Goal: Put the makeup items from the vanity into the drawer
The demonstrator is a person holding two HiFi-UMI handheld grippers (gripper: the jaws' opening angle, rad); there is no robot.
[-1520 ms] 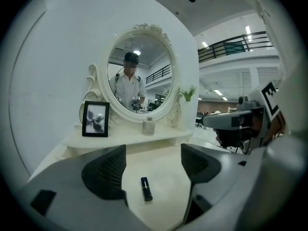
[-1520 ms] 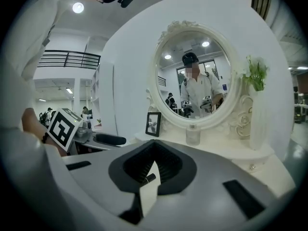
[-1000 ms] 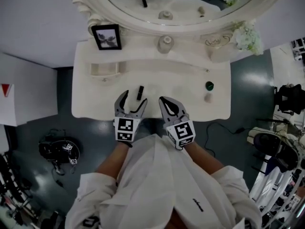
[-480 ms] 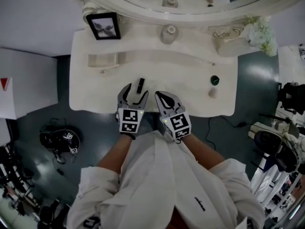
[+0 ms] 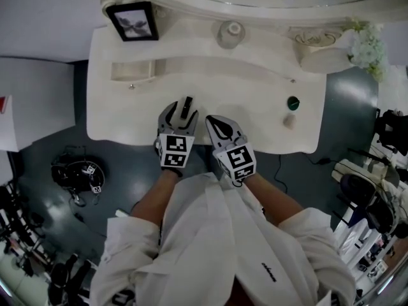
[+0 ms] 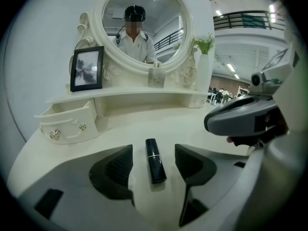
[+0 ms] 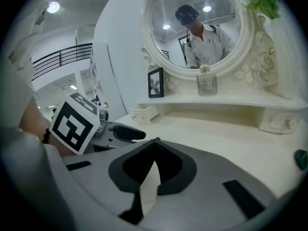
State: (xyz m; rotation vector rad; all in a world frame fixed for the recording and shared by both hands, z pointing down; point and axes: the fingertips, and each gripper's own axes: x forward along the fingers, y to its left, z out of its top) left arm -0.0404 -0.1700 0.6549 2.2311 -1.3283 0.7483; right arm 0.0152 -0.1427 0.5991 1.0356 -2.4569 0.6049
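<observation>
A black lipstick [image 5: 187,106] lies on the cream vanity top [image 5: 248,97] near its front edge. My left gripper [image 5: 180,115] straddles it, one jaw on each side. In the left gripper view the lipstick [image 6: 155,160] lies lengthwise between the dark pads [image 6: 120,165], with a gap on both sides; the jaws are closing. My right gripper [image 5: 213,121] hovers just to the right, shut and empty [image 7: 154,141]. The small open drawer [image 5: 134,72] is at the back left. A green round item [image 5: 292,102] and a small beige item [image 5: 289,121] sit at the right.
A framed picture [image 5: 132,21] and a perfume bottle [image 5: 231,34] stand on the rear shelf below the oval mirror [image 6: 142,25]. White flowers [image 5: 366,46] are at the back right. Equipment and cables lie on the dark floor [image 5: 76,183] around the vanity.
My left gripper has moved forward until its jaws flank the lipstick, and they have narrowed. The right gripper has followed beside it.
</observation>
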